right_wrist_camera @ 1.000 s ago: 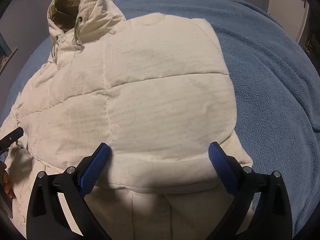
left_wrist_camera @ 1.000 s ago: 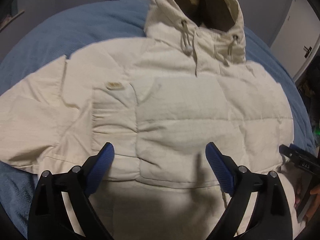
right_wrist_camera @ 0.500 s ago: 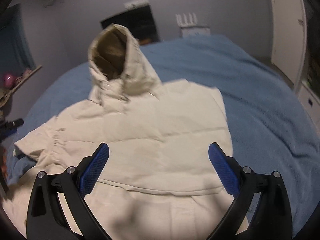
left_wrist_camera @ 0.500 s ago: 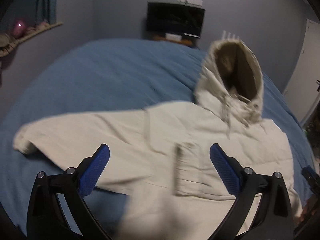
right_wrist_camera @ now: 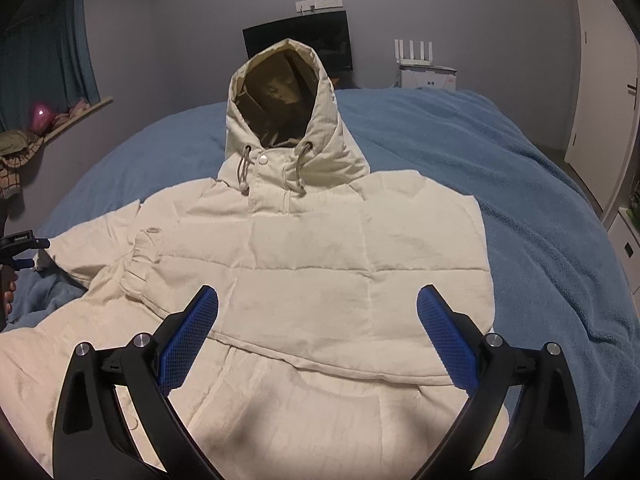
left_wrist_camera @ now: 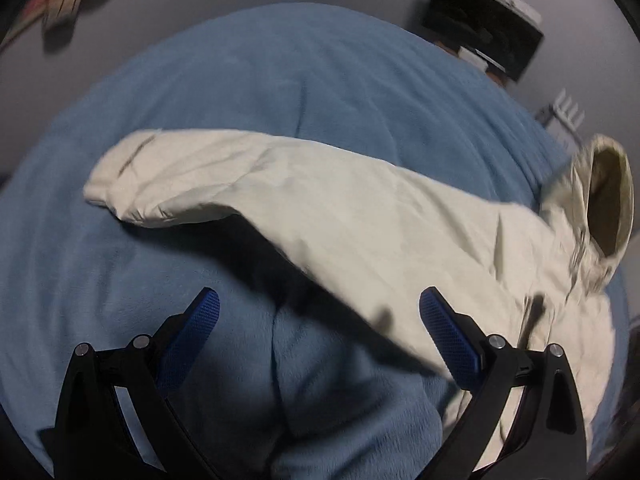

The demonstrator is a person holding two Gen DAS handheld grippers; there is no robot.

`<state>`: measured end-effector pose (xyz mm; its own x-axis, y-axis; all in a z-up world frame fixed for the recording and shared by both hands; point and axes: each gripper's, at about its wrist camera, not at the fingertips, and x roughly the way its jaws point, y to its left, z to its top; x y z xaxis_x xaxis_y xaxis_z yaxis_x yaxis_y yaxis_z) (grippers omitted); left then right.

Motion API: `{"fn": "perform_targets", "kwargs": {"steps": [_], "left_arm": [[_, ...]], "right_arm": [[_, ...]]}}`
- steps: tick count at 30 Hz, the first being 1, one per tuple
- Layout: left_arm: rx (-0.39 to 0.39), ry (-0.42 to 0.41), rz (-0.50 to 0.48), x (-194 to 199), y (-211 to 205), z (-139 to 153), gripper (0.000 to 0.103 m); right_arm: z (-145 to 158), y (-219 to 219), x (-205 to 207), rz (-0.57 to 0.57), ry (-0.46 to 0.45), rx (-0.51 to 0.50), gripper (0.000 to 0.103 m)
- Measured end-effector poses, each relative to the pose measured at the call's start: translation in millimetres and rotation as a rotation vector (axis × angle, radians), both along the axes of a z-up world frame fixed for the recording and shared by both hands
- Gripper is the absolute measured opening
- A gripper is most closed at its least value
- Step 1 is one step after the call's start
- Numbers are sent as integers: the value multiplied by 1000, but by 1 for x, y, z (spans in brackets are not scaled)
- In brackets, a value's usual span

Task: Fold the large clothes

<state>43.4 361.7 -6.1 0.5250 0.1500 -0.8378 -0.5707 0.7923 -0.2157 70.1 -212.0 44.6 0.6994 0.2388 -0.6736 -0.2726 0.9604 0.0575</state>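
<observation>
The cream hooded jacket [right_wrist_camera: 320, 264] lay front-up on the blue blanket [right_wrist_camera: 520, 168], one sleeve [left_wrist_camera: 224, 176] stretched sideways. My left tongs [left_wrist_camera: 320, 336] had just spread wider, empty above the blanket; my right tongs [right_wrist_camera: 318, 336] hung spread and empty over the jacket.

Blurred by motion in the left wrist view: the cream jacket [left_wrist_camera: 360, 232], its sleeve cuff [left_wrist_camera: 120, 176] and hood [left_wrist_camera: 604, 204] smeared. Cut off at the right wrist view's lower edge: the jacket's hem. Only partly visible at that view's left edge: a hand [right_wrist_camera: 8, 292] and the left gripper [right_wrist_camera: 22, 248].
</observation>
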Motion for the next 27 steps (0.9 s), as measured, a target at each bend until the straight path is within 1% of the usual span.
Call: {"fn": "perform_targets", "kwargs": {"steps": [2, 4, 5, 6, 7, 8, 9, 10, 11, 12, 13, 14, 15, 18, 19, 21, 25, 27], "left_arm": [[-93, -54, 19, 4, 19, -11, 96], [-136, -74, 72, 9, 35, -20, 96], [-147, -83, 98, 12, 42, -23, 96], [-141, -88, 117, 16, 47, -26, 96], [-126, -88, 130, 18, 50, -26, 96], [-102, -81, 138, 21, 52, -27, 93], [-73, -66, 141, 25, 54, -29, 81], [-57, -51, 144, 27, 55, -30, 73], [-56, -33, 146, 28, 57, -34, 63], [-71, -35, 145, 27, 60, -35, 48], [-102, -66, 136, 27, 61, -35, 38], [-103, -79, 133, 27, 60, -33, 29], [-57, -83, 132, 28, 55, -27, 25], [37, -108, 91, 28, 41, -9, 17], [75, -127, 75, 28, 33, 1, 16], [121, -166, 45, 26, 20, 20, 14], [240, -242, -67, 28, -20, 71, 11], [277, -273, -130, 32, -43, 91, 10]], "right_arm": [[-3, -1, -1, -5, 8, -3, 96], [-6, -1, 1, -11, 17, -10, 96], [-8, -1, 1, -13, 20, -14, 96], [-9, -1, 2, -17, 23, -17, 96], [-10, -1, 2, -20, 25, -20, 96], [-11, -2, 2, -22, 27, -22, 96], [-11, -2, 2, -23, 28, -24, 96], [-12, -3, 3, -27, 28, -28, 96], [-13, -3, 3, -32, 28, -33, 96], [-14, -4, 3, -36, 29, -37, 96], [-15, -5, 3, -39, 30, -39, 96], [-16, -6, 4, -43, 32, -40, 96], [-17, -6, 5, -46, 35, -41, 96], [-19, -7, 6, -53, 38, -44, 96], [-19, -7, 6, -55, 39, -46, 96], [-19, -6, 5, -54, 36, -49, 96], [-16, -5, 1, -54, 11, -61, 96], [-14, -5, -2, -53, 1, -65, 96]]}}
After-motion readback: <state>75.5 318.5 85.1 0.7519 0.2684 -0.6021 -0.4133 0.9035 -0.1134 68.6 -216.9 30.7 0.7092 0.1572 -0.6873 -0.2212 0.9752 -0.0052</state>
